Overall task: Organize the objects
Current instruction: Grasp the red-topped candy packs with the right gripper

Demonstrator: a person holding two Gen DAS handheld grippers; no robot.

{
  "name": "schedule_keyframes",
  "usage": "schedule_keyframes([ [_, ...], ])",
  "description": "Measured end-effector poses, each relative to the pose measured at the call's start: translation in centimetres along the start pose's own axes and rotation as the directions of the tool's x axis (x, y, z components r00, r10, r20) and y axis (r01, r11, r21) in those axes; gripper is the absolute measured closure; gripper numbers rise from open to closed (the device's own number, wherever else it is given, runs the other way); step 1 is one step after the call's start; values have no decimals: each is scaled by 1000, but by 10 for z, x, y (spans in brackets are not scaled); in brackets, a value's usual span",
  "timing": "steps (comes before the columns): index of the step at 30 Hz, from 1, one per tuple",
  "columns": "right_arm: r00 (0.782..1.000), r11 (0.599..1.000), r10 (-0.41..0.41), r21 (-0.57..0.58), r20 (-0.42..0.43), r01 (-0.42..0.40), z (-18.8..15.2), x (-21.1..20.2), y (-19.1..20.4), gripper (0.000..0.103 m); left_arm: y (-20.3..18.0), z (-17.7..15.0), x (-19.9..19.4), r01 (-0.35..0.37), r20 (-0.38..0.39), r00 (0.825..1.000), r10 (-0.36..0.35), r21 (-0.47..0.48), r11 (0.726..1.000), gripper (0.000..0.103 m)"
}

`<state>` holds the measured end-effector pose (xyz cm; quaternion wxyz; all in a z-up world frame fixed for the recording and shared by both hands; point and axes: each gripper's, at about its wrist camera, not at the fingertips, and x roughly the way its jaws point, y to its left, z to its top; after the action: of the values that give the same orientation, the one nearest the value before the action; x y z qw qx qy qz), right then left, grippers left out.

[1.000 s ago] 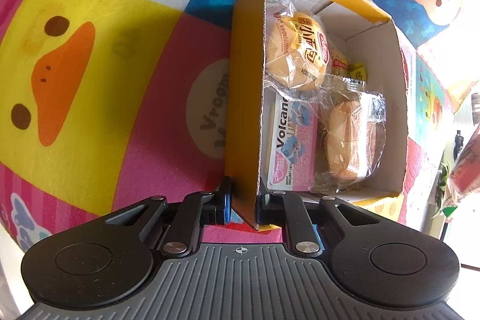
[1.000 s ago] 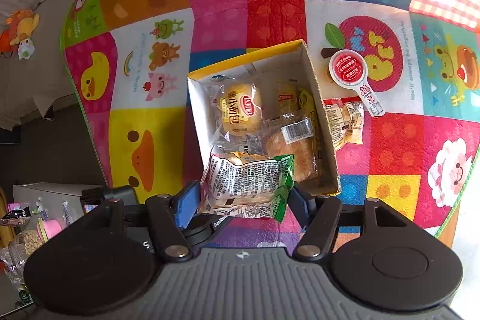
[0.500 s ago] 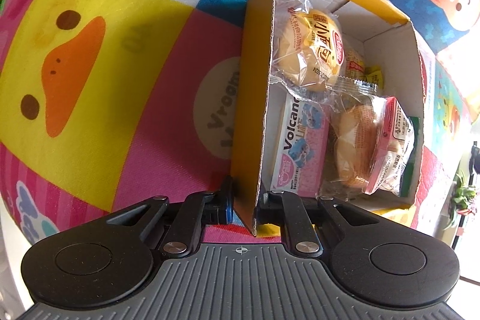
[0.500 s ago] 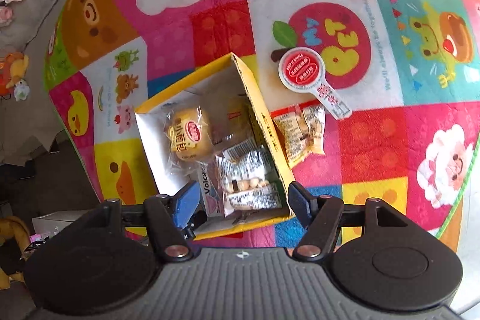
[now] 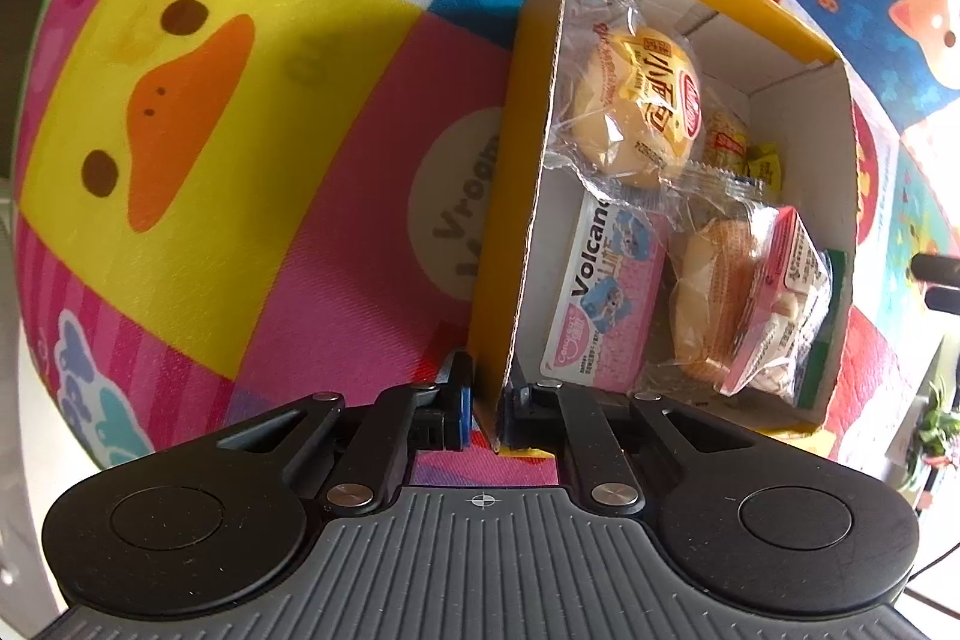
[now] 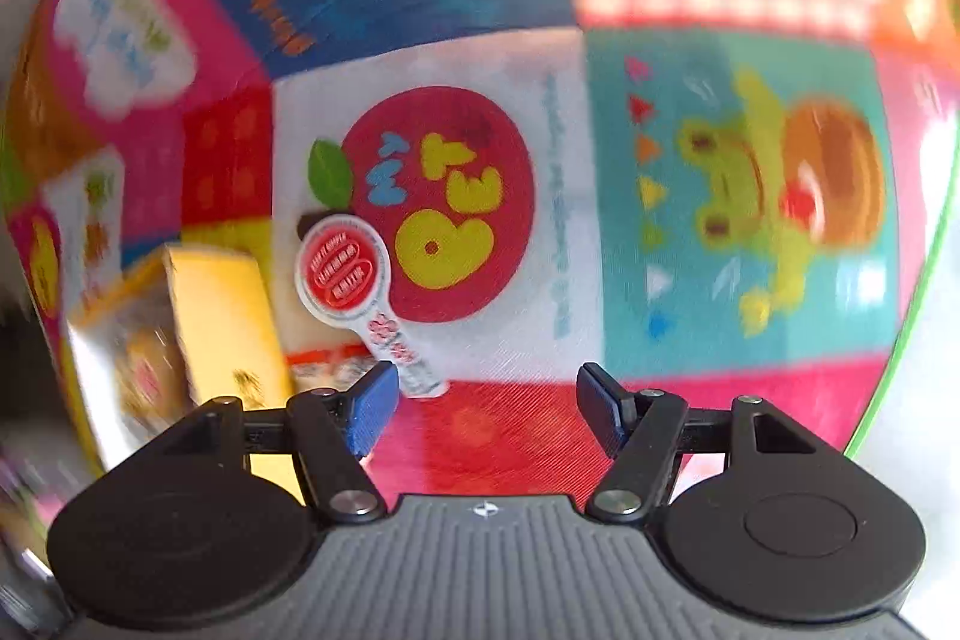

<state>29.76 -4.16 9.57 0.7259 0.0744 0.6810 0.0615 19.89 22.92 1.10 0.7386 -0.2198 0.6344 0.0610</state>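
My left gripper [image 5: 487, 409] is shut on the near wall of a yellow cardboard box [image 5: 519, 196]. Inside lie a wrapped yellow bun [image 5: 642, 100], a pink Volcano packet [image 5: 603, 304], a wrapped cake [image 5: 708, 304] and a pink and green snack bag [image 5: 774, 316]. My right gripper [image 6: 486, 412] is open and empty above the mat, to the right of the box [image 6: 222, 316]. A round red and white spoon-shaped packet [image 6: 348, 274] lies just beyond its left finger. A small snack packet [image 6: 327, 367] lies by the box, mostly hidden.
Everything lies on a bright patchwork play mat [image 5: 180, 100] with cartoon animals. Its green edge [image 6: 918, 280] runs down the right of the right wrist view. The right wrist view is blurred.
My right gripper let the snack bag go into the box, then swung right, away from the box. My left gripper kept its hold on the box wall.
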Motion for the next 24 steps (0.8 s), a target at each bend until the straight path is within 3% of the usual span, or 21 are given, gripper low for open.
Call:
schedule_keyframes([
  [4, 998, 980, 62, -188, -20, -65, 1, 15, 37, 37, -5, 5, -11, -30, 38, 999, 31, -15, 999, 93],
  [9, 994, 955, 95, -275, -53, -106, -14, 31, 75, 37, 10, 14, -22, -87, 74, 993, 91, -61, 994, 93],
  [11, 994, 959, 95, -264, -58, -107, -21, 36, 83, 37, 20, 17, -26, -99, 76, 992, 105, -72, 992, 92],
  [15, 991, 984, 111, -130, -68, -119, -20, 55, 89, 37, 26, 15, -30, -87, 73, 993, 92, -65, 994, 92],
  [17, 994, 992, 81, -93, -73, -87, -16, 68, 94, 37, 21, 14, -30, -94, 71, 993, 98, -54, 994, 92],
  [19, 996, 995, 40, -89, -75, -46, -14, 75, 98, 40, 20, 12, -30, -97, 65, 993, 100, -44, 994, 93],
  [21, 997, 994, 28, -101, -66, -35, -16, 71, 99, 53, 27, 8, -31, -97, 60, 993, 98, -20, 995, 93],
  [24, 997, 997, 14, -78, -76, -20, -27, 60, 88, 54, 23, 11, -23, -91, 46, 995, 89, 25, 996, 93],
])
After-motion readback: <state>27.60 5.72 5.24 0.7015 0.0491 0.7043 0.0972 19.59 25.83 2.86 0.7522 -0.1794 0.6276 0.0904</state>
